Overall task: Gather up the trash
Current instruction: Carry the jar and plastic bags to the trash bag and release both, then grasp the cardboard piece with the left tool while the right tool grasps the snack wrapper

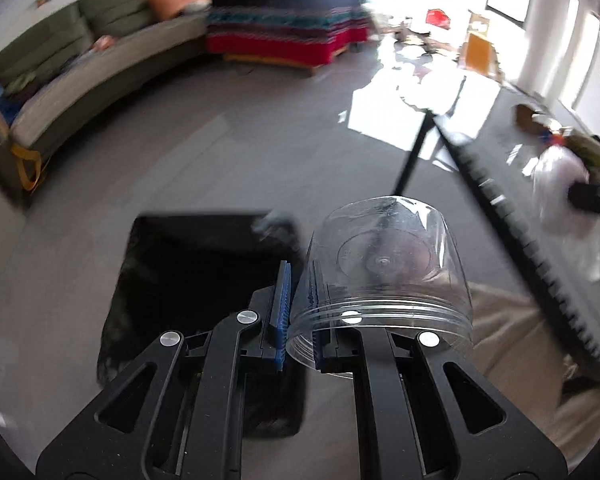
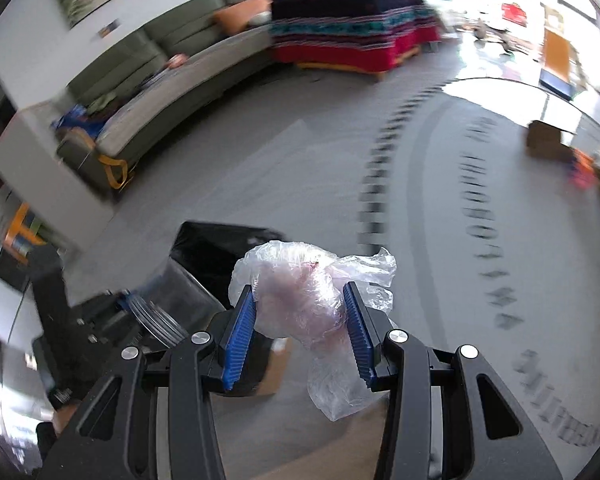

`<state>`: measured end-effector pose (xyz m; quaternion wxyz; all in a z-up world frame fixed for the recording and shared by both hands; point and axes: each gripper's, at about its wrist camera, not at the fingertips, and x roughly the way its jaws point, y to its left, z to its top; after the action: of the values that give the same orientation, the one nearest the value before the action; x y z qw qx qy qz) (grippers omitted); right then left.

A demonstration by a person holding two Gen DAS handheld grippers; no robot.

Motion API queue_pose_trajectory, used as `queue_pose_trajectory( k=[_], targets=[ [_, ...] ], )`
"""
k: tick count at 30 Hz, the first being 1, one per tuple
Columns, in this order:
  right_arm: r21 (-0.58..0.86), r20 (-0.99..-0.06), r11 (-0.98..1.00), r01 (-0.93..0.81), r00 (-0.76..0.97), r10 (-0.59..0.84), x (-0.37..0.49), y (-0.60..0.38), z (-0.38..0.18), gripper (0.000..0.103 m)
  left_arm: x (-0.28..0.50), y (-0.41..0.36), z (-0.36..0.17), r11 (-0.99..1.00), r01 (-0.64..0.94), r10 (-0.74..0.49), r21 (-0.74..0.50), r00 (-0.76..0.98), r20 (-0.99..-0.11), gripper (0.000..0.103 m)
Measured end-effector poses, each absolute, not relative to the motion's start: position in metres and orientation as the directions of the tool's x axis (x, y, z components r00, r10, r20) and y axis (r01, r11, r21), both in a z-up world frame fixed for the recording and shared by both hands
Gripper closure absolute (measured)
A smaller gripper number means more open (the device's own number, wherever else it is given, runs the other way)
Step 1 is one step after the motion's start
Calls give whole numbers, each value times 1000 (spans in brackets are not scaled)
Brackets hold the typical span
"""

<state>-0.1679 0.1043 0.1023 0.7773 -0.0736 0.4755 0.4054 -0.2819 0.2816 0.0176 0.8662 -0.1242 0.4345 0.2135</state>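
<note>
My left gripper [image 1: 298, 300] is shut on the wall of a clear plastic cup [image 1: 383, 272], which lies on its side with its mouth toward the camera. It hangs over the right edge of a black bin [image 1: 188, 264] lined with a dark bag. My right gripper [image 2: 300, 316] is shut on a crumpled clear plastic bag [image 2: 307, 292], whose tail hangs below the fingers. The same black bin [image 2: 216, 248] sits on the floor just left of and beyond it. At the lower left of the right wrist view, the left gripper [image 2: 132, 304] with the cup's rim [image 2: 156, 320] shows.
A round table edge [image 1: 515, 236] with a black toothed rim curves along the right; a brown box [image 2: 547, 140] stands on it. A grey sofa [image 1: 80, 76] and a striped blanket-covered block [image 1: 288, 28] stand beyond the grey carpet. White plastic [image 1: 563, 196] hangs at the far right.
</note>
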Motion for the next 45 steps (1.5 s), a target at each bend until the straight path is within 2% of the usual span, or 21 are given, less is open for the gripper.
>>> queue_pose_trajectory(
  k=[8,10,11,12,13,17,21,28,34,45],
  targets=[
    [312,-820,518,-797,49,570,-209,208,88,57,-337,334,-27,772,-635,302,-29,407,-862,94],
    [320,-828,482,-816,7,561,-217,237,86,50,-345,344,-31,745,-667,320,-19,382,-867,94],
    [334,-831,460,-823,-27,555,-220,250,84,37,-349,353,-32,707,-707,356,8,347,-868,81],
    [345,-838,447,-825,-55,543,-222,263,81,31,-351,358,-32,680,-733,379,28,319,-869,62],
    [338,-842,457,-823,-48,537,-223,272,80,31,-355,365,-31,654,-755,399,48,290,-870,4],
    [296,-848,476,-828,2,530,-223,281,83,31,-356,369,-27,650,-757,442,72,299,-846,6],
    [300,-838,483,-823,14,545,-218,272,83,31,-347,370,-30,666,-742,433,74,304,-849,6],
    [328,-811,510,-795,40,583,-204,239,93,31,-337,341,-16,713,-697,431,82,342,-835,6],
    [340,-790,554,-760,88,606,-184,198,104,31,-299,308,5,784,-613,418,102,398,-817,6],
    [300,-769,697,-652,268,581,-123,91,130,31,-206,228,59,917,-397,290,53,569,-769,6]
  ],
)
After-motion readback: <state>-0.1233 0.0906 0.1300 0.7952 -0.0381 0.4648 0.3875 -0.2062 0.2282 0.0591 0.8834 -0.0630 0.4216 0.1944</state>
